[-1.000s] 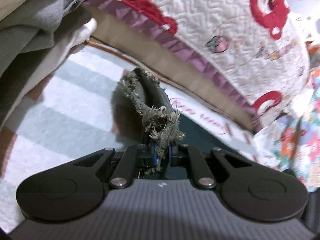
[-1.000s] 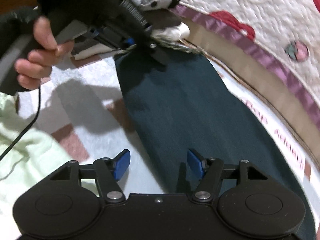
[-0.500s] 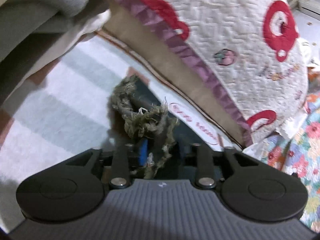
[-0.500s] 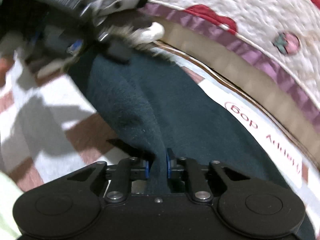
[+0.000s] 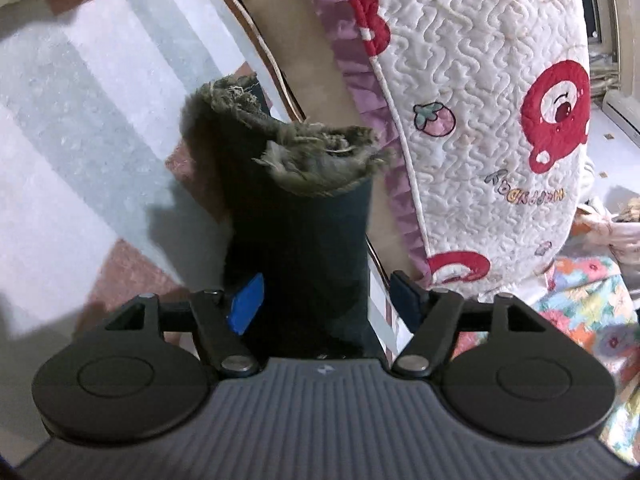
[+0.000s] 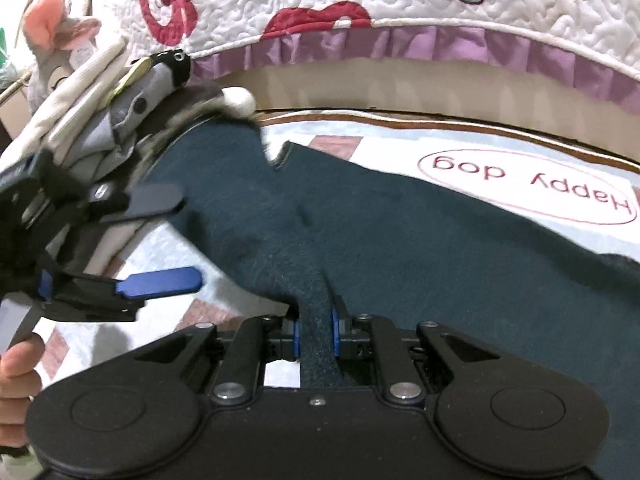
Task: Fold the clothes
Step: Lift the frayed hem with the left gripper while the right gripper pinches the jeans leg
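A dark teal garment (image 6: 400, 232) with a frayed hem (image 5: 320, 156) lies on a checked white and pink bedsheet (image 5: 80, 128). My left gripper (image 5: 328, 296) is open, its blue pads either side of the garment's leg, which lies between them. It also shows in the right wrist view (image 6: 160, 244), open, at the garment's left edge. My right gripper (image 6: 314, 336) is shut on a pinched fold of the teal garment.
A quilted white cover (image 5: 480, 80) with red prints and a purple frill (image 6: 440, 44) rises behind the bed edge. A pile of grey and white clothes (image 6: 92, 92) and a plush toy (image 6: 52, 40) sit at the left. Floral fabric (image 5: 592, 312) lies at the right.
My left gripper has opened and let go of the frayed hem, which now lies flat. My right gripper closed on a fold of the garment and has stayed shut on it.
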### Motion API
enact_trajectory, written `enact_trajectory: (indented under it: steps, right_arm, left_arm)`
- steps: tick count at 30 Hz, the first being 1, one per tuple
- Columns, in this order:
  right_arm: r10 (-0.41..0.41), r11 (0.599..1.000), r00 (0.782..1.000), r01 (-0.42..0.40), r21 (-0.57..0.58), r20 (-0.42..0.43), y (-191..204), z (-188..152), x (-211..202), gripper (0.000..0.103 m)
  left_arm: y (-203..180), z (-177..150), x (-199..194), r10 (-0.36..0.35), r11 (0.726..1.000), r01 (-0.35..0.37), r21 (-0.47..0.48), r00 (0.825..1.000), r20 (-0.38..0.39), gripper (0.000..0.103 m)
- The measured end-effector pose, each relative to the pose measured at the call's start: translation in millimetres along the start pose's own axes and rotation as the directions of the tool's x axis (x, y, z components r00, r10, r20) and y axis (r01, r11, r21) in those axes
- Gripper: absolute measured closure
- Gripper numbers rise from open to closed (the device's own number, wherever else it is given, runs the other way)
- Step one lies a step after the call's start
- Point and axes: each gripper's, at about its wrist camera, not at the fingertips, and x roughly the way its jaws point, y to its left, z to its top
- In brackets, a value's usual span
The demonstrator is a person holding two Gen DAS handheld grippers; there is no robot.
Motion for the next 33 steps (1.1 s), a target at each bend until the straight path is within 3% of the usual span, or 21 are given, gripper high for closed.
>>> enact_trajectory:
  steps: [2,5,12,13,15,16,19,21,22,25,28,30,33]
  right_arm:
    - [-0.003,1.0,1.0,0.003,-0.026,-0.002,5.0,-5.0,0.0,0.088]
    - [-0.01,0.998,1.0,0.01,-0.055,-0.007,9.5,-7.8,1.4,0.088]
    - [0.015,0.992,1.0,-0.015,-0.121,-0.005,13.6,-15.0,-1.7,0.087]
    - [0.01,0.989,1.0,-0.011,-0.149,-0.008,15.9,-16.7,-1.7,0.087]
    - [0.001,0.982,1.0,-0.003,-0.188,-0.006,19.0,-18.9,-2.6,0.087]
    - [-0.001,0.981,1.0,0.001,-0.196,-0.002,19.3,-19.8,-3.9,0.087]
    - [-0.011,0.977,1.0,0.012,-0.215,0.008,19.8,-24.1,-8.1,0.085]
    - [-0.057,0.962,0.998,0.056,-0.269,0.004,25.7,-32.6,-10.0,0.046]
    - [-0.106,0.944,0.994,0.104,-0.314,0.011,29.8,-38.5,-10.6,0.042]
    - [-0.245,0.864,0.968,0.242,-0.442,0.051,40.6,-55.7,-12.4,0.04]
    - [-0.371,0.761,0.922,0.372,-0.531,0.113,43.8,-68.4,-14.3,0.04]
    - [-0.443,0.733,0.887,0.441,-0.518,0.129,37.1,-71.5,-16.7,0.04]
    - [-0.521,0.738,0.844,0.519,-0.431,0.124,17.7,-72.0,-27.8,0.042]
  left_arm:
    - [-12.2,-6.7,0.2,0.042,0.998,-0.043,0.052,0.999,0.028,0.028]
    - [-24.9,-12.2,2.9,0.022,0.994,-0.025,0.109,0.999,0.036,0.019]
    - [-9.5,-7.0,30.6,0.11,0.989,-0.114,0.089,0.992,0.055,0.019]
    - [-7.4,-5.1,37.2,0.126,0.987,-0.13,0.096,0.991,0.049,0.024]
    - [-10.0,-4.8,43.9,0.17,0.965,-0.179,0.192,0.983,0.061,0.071]
    - [-11.9,-5.1,46.2,0.194,0.946,-0.206,0.248,0.978,0.074,0.086]
    - [-19.2,-9.0,37.0,0.176,0.918,-0.216,0.334,0.974,0.144,0.094]
    - [-27.3,-11.0,29.8,0.158,0.897,-0.219,0.385,0.97,0.184,0.095]
    - [-35.2,-12.3,26.9,0.147,0.879,-0.222,0.422,0.968,0.202,0.095]
    - [-63.4,-20.4,19.3,0.115,0.806,-0.241,0.54,0.96,0.256,0.095]
    - [-86.6,-27.5,9.9,0.083,0.743,-0.261,0.617,0.95,0.302,0.095]
    - [-92.7,-25.5,2.5,0.068,0.743,-0.25,0.621,0.951,0.302,0.095]
    - [-92.8,-19.1,-3.4,0.068,0.762,-0.248,0.599,0.95,0.306,0.095]
